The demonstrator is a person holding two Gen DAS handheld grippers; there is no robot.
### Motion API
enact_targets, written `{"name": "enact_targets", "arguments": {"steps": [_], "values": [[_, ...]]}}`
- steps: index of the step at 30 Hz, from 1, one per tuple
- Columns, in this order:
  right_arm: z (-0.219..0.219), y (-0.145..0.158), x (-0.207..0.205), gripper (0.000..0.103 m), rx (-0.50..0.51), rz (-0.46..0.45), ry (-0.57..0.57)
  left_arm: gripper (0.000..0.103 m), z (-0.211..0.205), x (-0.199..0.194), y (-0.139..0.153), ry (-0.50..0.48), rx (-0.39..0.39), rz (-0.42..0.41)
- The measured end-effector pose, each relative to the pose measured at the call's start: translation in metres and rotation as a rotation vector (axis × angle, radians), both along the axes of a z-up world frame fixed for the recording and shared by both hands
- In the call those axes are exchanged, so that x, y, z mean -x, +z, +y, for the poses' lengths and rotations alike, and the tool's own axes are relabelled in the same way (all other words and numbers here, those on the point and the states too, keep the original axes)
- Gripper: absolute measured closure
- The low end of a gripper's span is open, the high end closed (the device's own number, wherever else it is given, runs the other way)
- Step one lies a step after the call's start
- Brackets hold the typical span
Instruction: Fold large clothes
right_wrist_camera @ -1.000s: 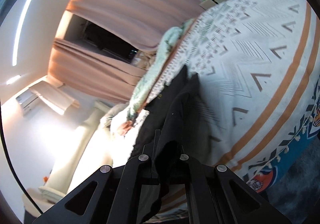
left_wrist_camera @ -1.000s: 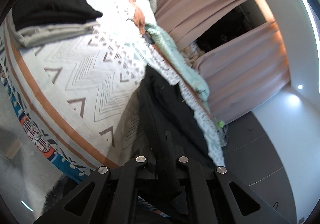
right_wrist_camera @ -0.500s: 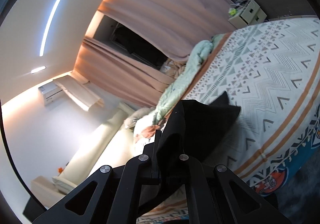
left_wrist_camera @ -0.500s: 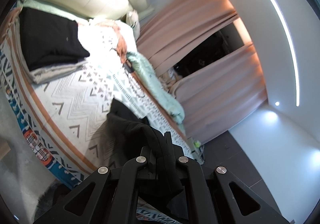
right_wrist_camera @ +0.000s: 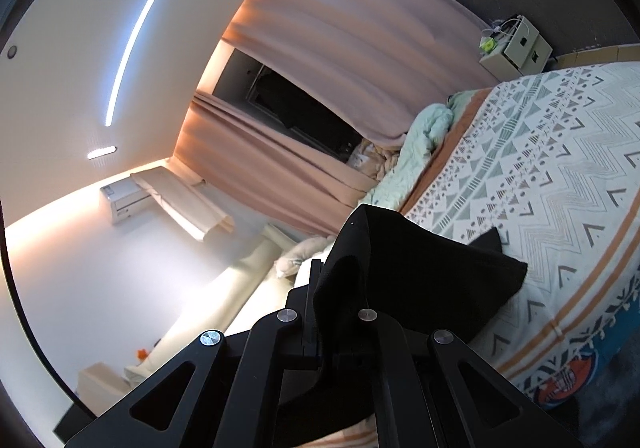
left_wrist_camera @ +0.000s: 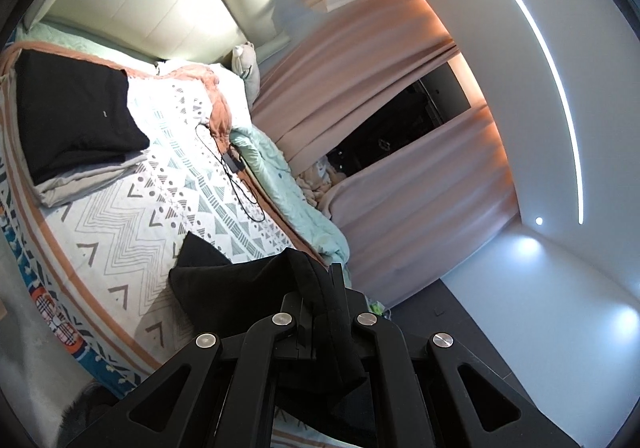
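- You have no readable writing or brand on anything in either view; the one mark on a garment is a tiny pale fleck on the folded black top, too small to make out.
- Your left gripper (left_wrist_camera: 325, 308) is closed on a bunched edge of the black garment (left_wrist_camera: 240, 288), the cloth pinched between its two fingers and spilling over them toward the lens.
- Your right gripper (right_wrist_camera: 340, 308) is likewise clamped on the same black garment (right_wrist_camera: 420, 280), a ridge of fabric rising up out of its closed fingers.
- Both grippers are tilted, so the room sits slanted in each view, and both are raised above the bed with the cloth between them.
- From each grip the garment hangs down and away; its lower corners point toward the patterned bedspread (left_wrist_camera: 132, 236), though you cannot tell whether they touch it.
- Farther along the bed, near the headboard end, a folded black top (left_wrist_camera: 76, 120) lies on a folded grey piece (left_wrist_camera: 88, 184), well apart from what you hold.
- A black cable (left_wrist_camera: 236, 184) trails across the bedspread beside a rumpled mint blanket (left_wrist_camera: 288, 192) at the far edge.
- Beyond the bed hang pink curtains (right_wrist_camera: 360, 20), parted on a dark opening, with a small bedside cabinet (right_wrist_camera: 516, 48) near them.
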State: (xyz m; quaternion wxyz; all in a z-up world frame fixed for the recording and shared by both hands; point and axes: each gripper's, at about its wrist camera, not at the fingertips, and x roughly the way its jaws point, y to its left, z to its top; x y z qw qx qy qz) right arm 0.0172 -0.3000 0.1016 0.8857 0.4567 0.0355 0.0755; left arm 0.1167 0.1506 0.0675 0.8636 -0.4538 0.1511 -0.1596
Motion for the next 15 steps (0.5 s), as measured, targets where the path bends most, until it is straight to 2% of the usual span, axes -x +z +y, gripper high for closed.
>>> {"name": "enact_targets", "arguments": {"steps": [8, 15], "values": [[-0.016, 0.0, -0.056, 0.1, -0.054, 0.024, -0.027, 0.1, -0.013, -0.053, 0.006, 0.025, -0.013, 0.021], [-0.03, -0.002, -0.115, 0.1, -0.073, 0.048, -0.052, 0.099, -0.023, -0.12, 0.003, 0.065, -0.023, 0.057]]}}
